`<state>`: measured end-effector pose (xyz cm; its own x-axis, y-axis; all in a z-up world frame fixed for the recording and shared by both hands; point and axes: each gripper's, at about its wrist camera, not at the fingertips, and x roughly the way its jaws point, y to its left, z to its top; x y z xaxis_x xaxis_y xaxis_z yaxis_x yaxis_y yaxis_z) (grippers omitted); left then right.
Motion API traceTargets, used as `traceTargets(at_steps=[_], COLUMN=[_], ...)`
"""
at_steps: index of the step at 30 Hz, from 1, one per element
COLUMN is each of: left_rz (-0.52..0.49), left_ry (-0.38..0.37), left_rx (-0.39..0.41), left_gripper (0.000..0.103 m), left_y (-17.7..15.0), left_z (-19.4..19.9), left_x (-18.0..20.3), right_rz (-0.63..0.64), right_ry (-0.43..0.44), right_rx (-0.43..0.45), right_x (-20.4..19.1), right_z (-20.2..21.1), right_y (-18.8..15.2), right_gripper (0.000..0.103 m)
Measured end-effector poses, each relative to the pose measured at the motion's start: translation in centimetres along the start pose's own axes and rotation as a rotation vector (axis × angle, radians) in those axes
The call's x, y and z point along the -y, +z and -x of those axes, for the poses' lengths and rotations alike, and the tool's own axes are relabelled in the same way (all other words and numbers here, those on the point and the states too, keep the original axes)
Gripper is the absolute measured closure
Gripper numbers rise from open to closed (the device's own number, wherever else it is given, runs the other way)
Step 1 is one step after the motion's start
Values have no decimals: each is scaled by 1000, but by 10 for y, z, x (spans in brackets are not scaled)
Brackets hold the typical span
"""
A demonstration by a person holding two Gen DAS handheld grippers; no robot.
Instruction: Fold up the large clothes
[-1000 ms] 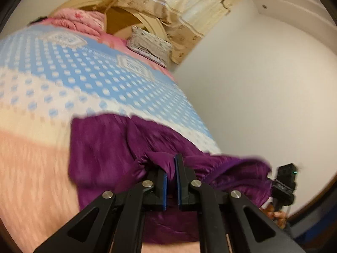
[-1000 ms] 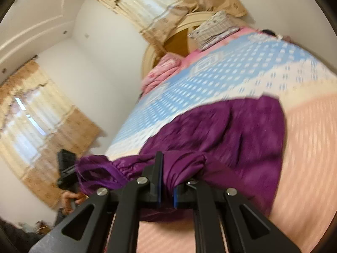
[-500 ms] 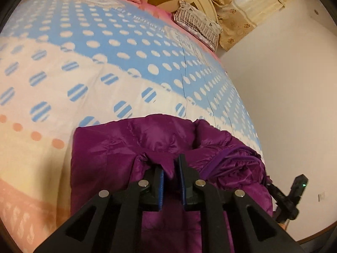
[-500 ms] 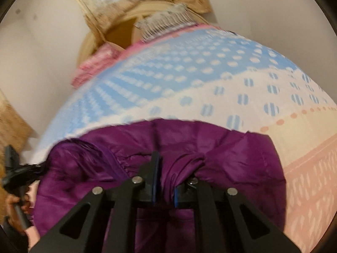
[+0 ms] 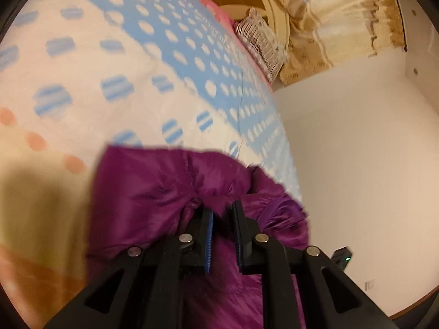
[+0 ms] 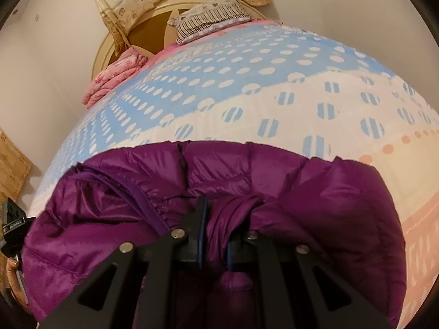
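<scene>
The left gripper [image 5: 222,219] is pinching a fold of the purple puffer jacket [image 5: 153,192], its blue-padded fingers [image 5: 210,233] standing close together with purple fabric bunched at their tips; that view is motion-blurred, so how much cloth is sitting between the pads cannot be told. The right gripper [image 6: 216,219] is clamping a thick gathered ridge of the same jacket [image 6: 315,192], the cloth filling the narrow gap between its fingers [image 6: 201,213] and spilling out at 12 o'clock.

The jacket is lying on the bed, on the polka-dot bedspread [image 6: 247,96], bunched into a rounded heap around both tools. In the right wrist view its quilted panels are spreading from 9 o'clock to 3 o'clock, with a darker zipper edge [image 6: 142,194] running toward 10 o'clock. The left gripper's body [image 6: 12,222] is showing at 9 o'clock of that view, touching the jacket's edge.

Beyond the jacket, the bedspread is running toward 12 o'clock in cream, then blue bands. A striped pillow [image 6: 211,19] and a folded pink quilt [image 6: 112,79] are resting at the head, against a rounded headboard [image 6: 153,27]. Patterned curtains [image 5: 329,13] are hanging behind, beside a plain white wall [image 5: 356,150].
</scene>
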<state>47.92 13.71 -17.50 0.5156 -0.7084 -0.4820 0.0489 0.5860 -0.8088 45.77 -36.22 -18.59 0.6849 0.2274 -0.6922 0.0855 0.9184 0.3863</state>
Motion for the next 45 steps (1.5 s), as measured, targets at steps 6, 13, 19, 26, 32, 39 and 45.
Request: traceTargets(at_steps=[6, 13, 19, 26, 32, 39, 45], left_rz=[-60, -370, -678, -736, -632, -602, -680], left_ry=[62, 385, 513, 759, 734, 769, 803], left_rx=[156, 184, 159, 147, 79, 46, 105], left_gripper=[9, 9, 9, 9, 6, 5, 5], left_y=[23, -5, -47, -28, -24, -16, -52], left_z=[78, 84, 3, -90, -109, -110, -75], left_x=[19, 71, 135, 115, 73, 70, 107], right_rz=[-80, -34, 359, 413, 362, 309, 252], right_ry=[60, -102, -243, -400, -394, -369, -287], right_rx=[39, 280, 194, 106, 34, 11, 151], right_x=[10, -18, -99, -90, -52, -46, -80], right_z=[32, 116, 86, 3, -27, -29, 36], right_y=[10, 13, -9, 16, 5, 11, 5], right_gripper=[64, 28, 57, 55, 50, 48, 54])
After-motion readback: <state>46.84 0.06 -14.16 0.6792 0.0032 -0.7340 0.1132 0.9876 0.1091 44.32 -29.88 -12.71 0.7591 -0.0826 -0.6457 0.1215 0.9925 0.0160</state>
